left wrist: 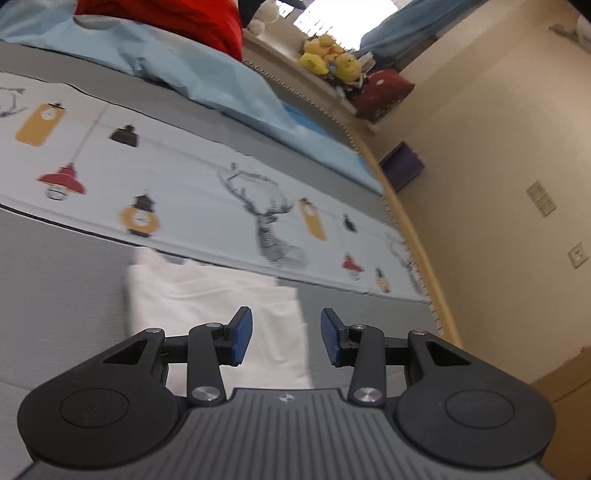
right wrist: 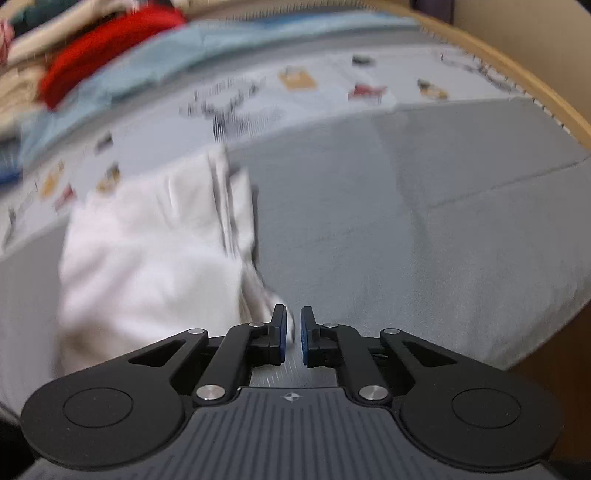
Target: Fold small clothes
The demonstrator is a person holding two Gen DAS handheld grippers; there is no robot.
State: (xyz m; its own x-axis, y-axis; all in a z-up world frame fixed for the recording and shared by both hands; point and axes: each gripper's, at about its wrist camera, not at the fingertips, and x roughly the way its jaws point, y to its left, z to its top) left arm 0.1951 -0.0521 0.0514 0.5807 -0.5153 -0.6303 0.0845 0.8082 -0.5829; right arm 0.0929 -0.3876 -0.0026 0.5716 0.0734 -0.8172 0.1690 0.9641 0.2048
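Two grippers work over a bed covered by a grey sheet (right wrist: 424, 221), which lies bare and flat to the right of the garment as far as the bed's wooden edge (right wrist: 546, 96), giving the widest open room on that side. Along the far side of the grey area runs a pale printed band (left wrist: 207, 192) with lamps and stag heads; beyond it lie a light blue cover (left wrist: 207, 74) and a red item (left wrist: 192, 22), so movement that way is bounded by bedding. Yellow soft toys (left wrist: 332, 59) sit on a ledge past the head of the bed, well apart from the work. The white garment (right wrist: 155, 243) lies on the grey sheet, its far edge reaching the border of the printed band; its right side shows stacked folds running toward the right gripper (right wrist: 293, 334). That gripper's blue pads stand close together with a narrow gap, and a white corner of the garment sits at that gap; motion blur prevents saying whether the cloth is pinched or only touched. The left gripper (left wrist: 287, 338) has its pads (left wrist: 242, 336) well apart, holding nothing, poised above the near portion of the garment (left wrist: 207, 295), whose right-hand edge falls between the two fingers in that view. Both views are smeared by motion
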